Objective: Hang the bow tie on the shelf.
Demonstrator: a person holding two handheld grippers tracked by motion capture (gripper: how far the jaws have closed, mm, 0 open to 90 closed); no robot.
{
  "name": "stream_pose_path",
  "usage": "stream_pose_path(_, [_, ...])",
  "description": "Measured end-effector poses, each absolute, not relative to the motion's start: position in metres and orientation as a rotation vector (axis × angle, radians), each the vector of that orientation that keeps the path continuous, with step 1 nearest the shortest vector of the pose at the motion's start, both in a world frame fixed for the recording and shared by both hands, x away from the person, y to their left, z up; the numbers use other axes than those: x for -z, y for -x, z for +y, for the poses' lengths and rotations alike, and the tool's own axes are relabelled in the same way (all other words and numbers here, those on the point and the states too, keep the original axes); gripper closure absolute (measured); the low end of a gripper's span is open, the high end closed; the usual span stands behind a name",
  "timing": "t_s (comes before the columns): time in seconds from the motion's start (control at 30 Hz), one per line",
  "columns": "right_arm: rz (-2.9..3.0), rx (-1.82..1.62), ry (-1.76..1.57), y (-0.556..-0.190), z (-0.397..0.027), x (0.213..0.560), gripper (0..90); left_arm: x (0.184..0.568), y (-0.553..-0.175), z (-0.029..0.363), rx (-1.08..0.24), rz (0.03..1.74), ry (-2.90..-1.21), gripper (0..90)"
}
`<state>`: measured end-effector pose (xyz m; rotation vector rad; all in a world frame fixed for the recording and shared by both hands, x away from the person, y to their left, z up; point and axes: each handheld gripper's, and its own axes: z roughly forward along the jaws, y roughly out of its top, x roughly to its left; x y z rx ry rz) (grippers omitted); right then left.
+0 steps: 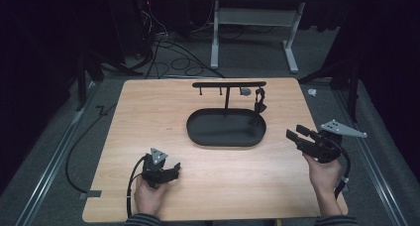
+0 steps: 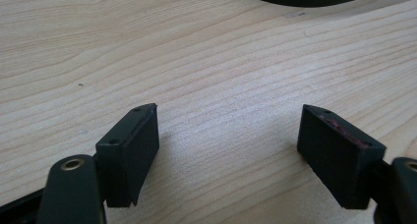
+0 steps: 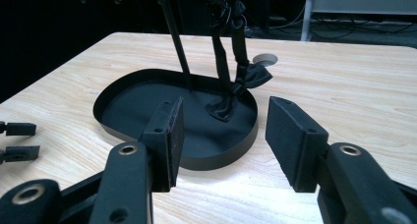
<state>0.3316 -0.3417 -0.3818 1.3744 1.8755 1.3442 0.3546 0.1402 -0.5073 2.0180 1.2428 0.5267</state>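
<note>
Black strap with a bow [image 3: 239, 81] hangs from the right-hand peg of a stand [image 1: 227, 84] whose post rises out of an oval black tray [image 1: 198, 137] mid tabletop [image 1: 148, 107]; its lower end drapes onto the tray floor. Right tool [image 1: 300, 138] sits off the tray's right side, aimed at the strap, jaws apart, nothing between them. Left tool [image 1: 174, 169] rests low over bare wood near the front edge, well apart from the tray, jaws also wide and empty; tray rim just shows at the top of the left gripper view.

Risks, as I judge them:
- strap is thin, limp, black on black: right tool could close on air or pinch only the bow tip, and it slips out on the lift
- strap looks looped or knotted on the peg; a sideways pull instead of up and off the peg end likely drags or tips the stand, since the left tool isn't bracing the tray
- coming in low, the right tool's lower jaw can catch the tray wall and shove the tray across the wood
- post stands just beside the strap, so a wide jaw may grab both

Exact way it's fixed to the peg too dark to tell
</note>
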Motion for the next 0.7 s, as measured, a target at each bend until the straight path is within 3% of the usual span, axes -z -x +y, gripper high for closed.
stream_pose_path(0.7, [1.899,-1.386,-1.369,-0.318,-0.333,0.398,50.7,0.507,-0.355,0.14,-0.526,1.243,-2.018,24.1])
